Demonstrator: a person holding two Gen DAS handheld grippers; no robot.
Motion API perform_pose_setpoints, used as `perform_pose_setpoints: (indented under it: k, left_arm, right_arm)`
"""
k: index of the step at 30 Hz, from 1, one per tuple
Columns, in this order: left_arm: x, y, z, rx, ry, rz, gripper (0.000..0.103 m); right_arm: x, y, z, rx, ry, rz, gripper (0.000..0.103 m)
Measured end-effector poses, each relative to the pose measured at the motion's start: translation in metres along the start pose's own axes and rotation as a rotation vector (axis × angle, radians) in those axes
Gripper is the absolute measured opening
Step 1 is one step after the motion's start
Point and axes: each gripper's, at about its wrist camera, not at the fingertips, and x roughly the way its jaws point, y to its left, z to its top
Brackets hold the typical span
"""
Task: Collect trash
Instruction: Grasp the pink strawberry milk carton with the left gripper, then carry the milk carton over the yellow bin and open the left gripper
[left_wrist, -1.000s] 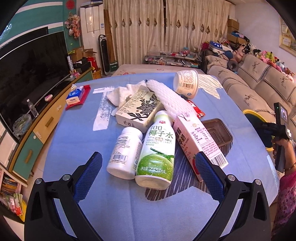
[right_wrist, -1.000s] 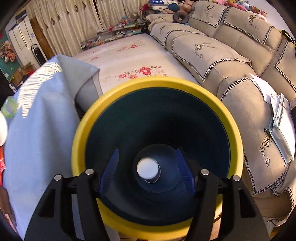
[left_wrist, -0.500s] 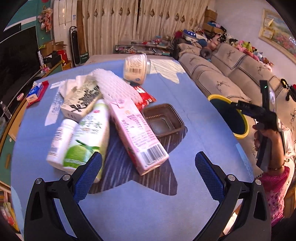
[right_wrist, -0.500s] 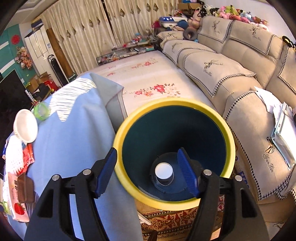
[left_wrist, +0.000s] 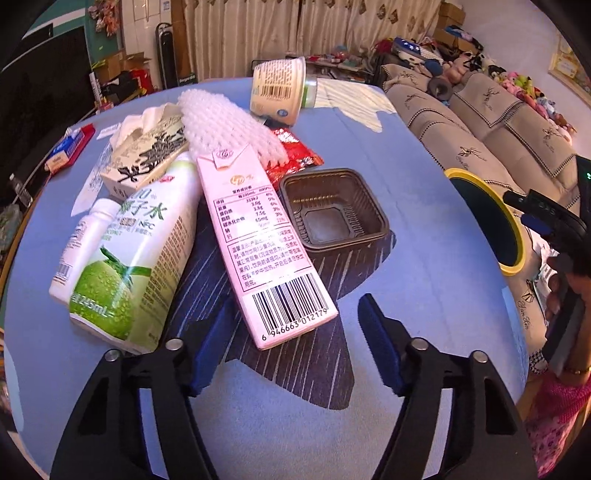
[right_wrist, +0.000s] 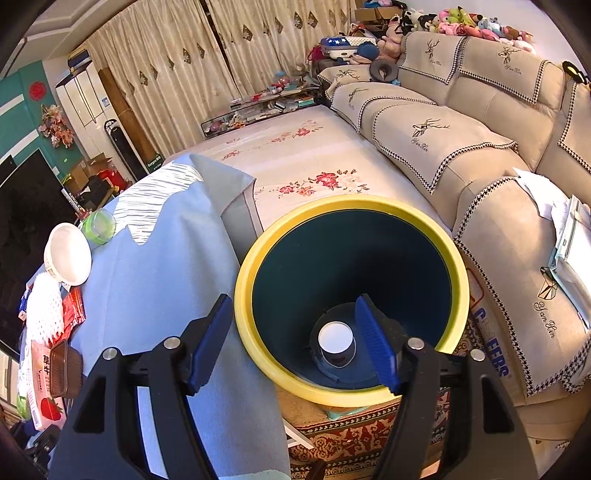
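Left gripper (left_wrist: 291, 332) jaws released, straddling pink carton (left_wrist: 255, 236) base; risk: pad nudges coconut bottle (left_wrist: 136, 258) at 9 o'clock. Right gripper (right_wrist: 295, 343) jaws released above bin (right_wrist: 351, 295).

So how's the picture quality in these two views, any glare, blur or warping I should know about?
Left wrist view: sharp, strong fisheye bowing of the table, dark corners, sunlight washing out the foam net. Right wrist view: also sharp, the sofa curves with the lens, the bin interior is dark though the paper cup inside reads clearly.

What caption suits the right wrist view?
Open right gripper above the yellow-rimmed bin, a paper cup inside.
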Motion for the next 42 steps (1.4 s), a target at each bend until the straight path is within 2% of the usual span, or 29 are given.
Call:
perform_pose_setpoints:
  k: [2,4,10,17,24,32,35,38,42]
  left_arm:
    - [0.005,0.002,0.000,-0.010,0.001,0.008,0.062]
    - [0.007,0.004,0.000,-0.017,-0.008,0.013,0.051]
    - [-0.001,0.011,0.000,-0.013,-0.069,0.028,0.046]
    - [-0.054,0.020,-0.001,0.064,-0.165,0.025,0.043]
    - [-0.096,0.030,0.007,0.090,-0.227,-0.010,0.040]
    - [-0.106,0.014,0.013,0.135,-0.236,-0.025,0.040]
    - [-0.106,0.004,0.017,0.149,-0.225,-0.065,0.040]
    - [-0.112,-0.019,0.030,0.203,-0.251,-0.095,0.040]
    - [-0.115,-0.055,0.052,0.269,-0.263,-0.182,0.040]
  right_arm:
    - [-0.001,-0.002,-0.001,0.002,-0.001,0.005,0.065]
    - [-0.001,-0.003,-0.001,0.006,-0.003,0.008,0.065]
    - [-0.004,-0.008,-0.003,0.020,-0.010,0.020,0.065]
    - [-0.014,-0.009,-0.003,0.018,-0.032,0.034,0.065]
    - [-0.023,-0.007,-0.004,0.013,-0.050,0.051,0.065]
    - [-0.034,-0.015,-0.003,0.022,-0.070,0.048,0.065]
    - [-0.038,-0.021,-0.002,0.028,-0.079,0.046,0.065]
    - [-0.044,-0.028,-0.001,0.038,-0.096,0.038,0.065]
    - [-0.051,-0.041,0.001,0.050,-0.119,0.001,0.065]
